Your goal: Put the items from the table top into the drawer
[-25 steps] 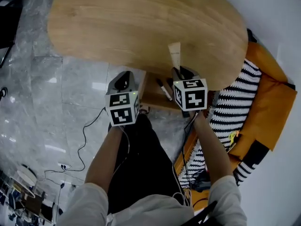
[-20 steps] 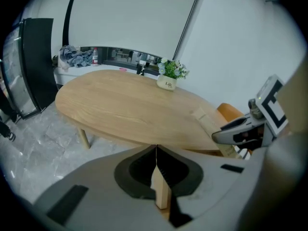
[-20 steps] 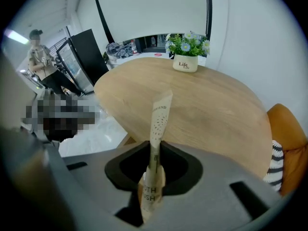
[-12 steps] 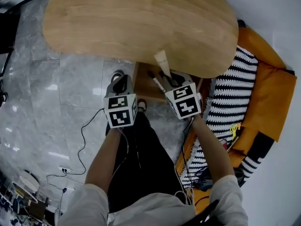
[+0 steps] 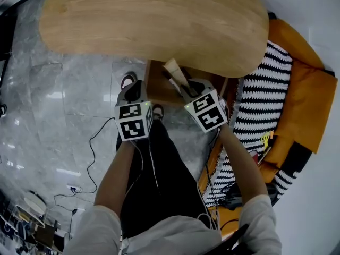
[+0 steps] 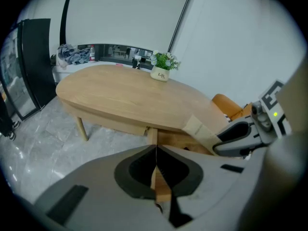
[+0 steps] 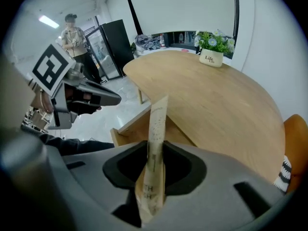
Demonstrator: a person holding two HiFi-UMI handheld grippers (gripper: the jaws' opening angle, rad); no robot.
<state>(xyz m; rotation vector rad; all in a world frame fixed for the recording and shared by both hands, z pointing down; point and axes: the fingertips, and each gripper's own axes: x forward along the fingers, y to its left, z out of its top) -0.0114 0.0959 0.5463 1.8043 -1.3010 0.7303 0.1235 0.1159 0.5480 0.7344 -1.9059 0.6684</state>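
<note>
Paper packet (image 7: 157, 129), pinched upright in right hand-held gripper (image 7: 155, 166), jaws just opening, poised over open drawer (image 7: 129, 124) under surface (image 7: 216, 95), apparently for dropping in; left hand-held gripper (image 6: 155, 171) closed, empty.

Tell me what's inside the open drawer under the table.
A dark pen lies on the wooden floor of the drawer. The paper packet above it and the table top hide the rest, so any other contents cannot be seen.
</note>
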